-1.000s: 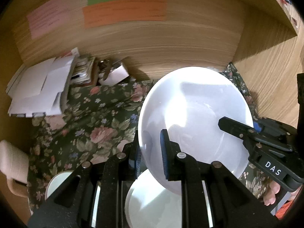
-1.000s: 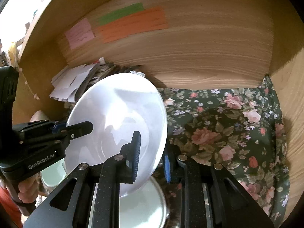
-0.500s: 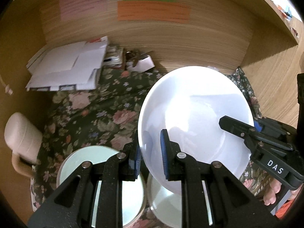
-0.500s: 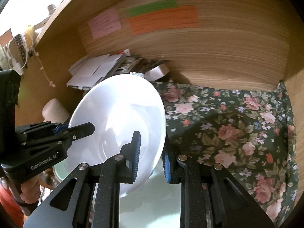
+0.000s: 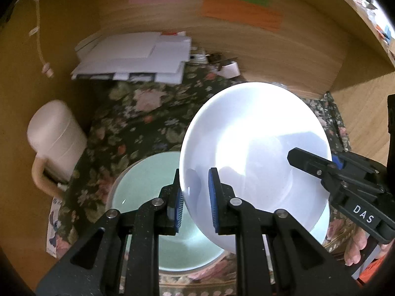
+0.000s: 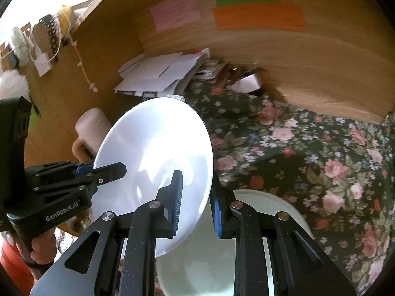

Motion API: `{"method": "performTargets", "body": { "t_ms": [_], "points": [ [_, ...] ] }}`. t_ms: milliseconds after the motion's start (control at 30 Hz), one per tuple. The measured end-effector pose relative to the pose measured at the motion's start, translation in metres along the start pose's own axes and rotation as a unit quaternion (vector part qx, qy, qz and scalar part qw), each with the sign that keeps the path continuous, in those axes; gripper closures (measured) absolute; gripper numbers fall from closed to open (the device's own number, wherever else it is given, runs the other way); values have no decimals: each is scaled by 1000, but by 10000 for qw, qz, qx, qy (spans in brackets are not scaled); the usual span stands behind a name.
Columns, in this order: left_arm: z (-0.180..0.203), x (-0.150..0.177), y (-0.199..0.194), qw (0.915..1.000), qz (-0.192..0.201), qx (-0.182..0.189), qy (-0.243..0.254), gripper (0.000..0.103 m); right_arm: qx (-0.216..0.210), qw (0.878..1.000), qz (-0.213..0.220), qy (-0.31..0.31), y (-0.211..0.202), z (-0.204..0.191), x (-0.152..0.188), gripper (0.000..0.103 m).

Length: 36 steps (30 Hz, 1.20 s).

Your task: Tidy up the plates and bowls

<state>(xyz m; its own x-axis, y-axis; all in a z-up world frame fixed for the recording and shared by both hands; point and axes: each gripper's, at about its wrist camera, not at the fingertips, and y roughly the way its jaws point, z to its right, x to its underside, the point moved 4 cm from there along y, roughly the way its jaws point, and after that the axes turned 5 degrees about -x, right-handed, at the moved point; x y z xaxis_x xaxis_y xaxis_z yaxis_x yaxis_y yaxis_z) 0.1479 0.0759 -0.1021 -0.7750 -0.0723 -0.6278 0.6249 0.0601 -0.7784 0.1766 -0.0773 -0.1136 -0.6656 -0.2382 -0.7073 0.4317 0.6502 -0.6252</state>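
A white plate is held tilted in the air by both grippers, one on each side of its rim. My left gripper is shut on the plate's left edge. My right gripper is shut on the right edge of the same plate. The right gripper also shows at the right of the left wrist view, the left gripper at the left of the right wrist view. Below the plate, a pale green bowl sits on the floral cloth. A white dish lies under the right gripper.
A floral cloth covers the desk inside a wooden alcove. A pale pink mug stands at the left. A stack of papers and small clutter lie against the back wall. Coloured notes are stuck on the wall.
Both grippers and the plate have moved up and to the left together. The green bowl and the mug have come further into view below.
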Motion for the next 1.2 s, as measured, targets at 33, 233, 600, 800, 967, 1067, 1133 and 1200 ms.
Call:
{"method": "performTargets", "body": {
  "t_ms": [33,233,600,800,967,1067,1133,1200],
  "points": [
    [-4,2,-1,10000,-7,-24,-35,85,-24,10000,-24,-20,3,-4,1,83],
    [-29,15,0,9996,-45,-134,-245,85,-178,9996,-184,-96,23,-20,7,83],
    [-63,33,13,9982,-190,-288,-481,85,-346,9979,-520,-158,59,-34,16,83],
    [-70,39,18,9979,-257,-309,-515,85,-366,9969,-671,-187,68,-38,20,83],
    [-74,41,21,9977,-256,-337,-532,85,-242,9961,-735,-431,70,-44,21,83],
    [-75,42,22,9977,-245,-387,-500,85,-158,9952,-743,-612,69,-49,21,81],
    [-77,43,24,9975,-261,-376,-538,85,-87,9949,-721,-696,68,-49,21,81],
    [-76,42,25,9975,-260,-368,-538,85,-39,9950,-672,-733,66,-49,20,81]
  ]
}}
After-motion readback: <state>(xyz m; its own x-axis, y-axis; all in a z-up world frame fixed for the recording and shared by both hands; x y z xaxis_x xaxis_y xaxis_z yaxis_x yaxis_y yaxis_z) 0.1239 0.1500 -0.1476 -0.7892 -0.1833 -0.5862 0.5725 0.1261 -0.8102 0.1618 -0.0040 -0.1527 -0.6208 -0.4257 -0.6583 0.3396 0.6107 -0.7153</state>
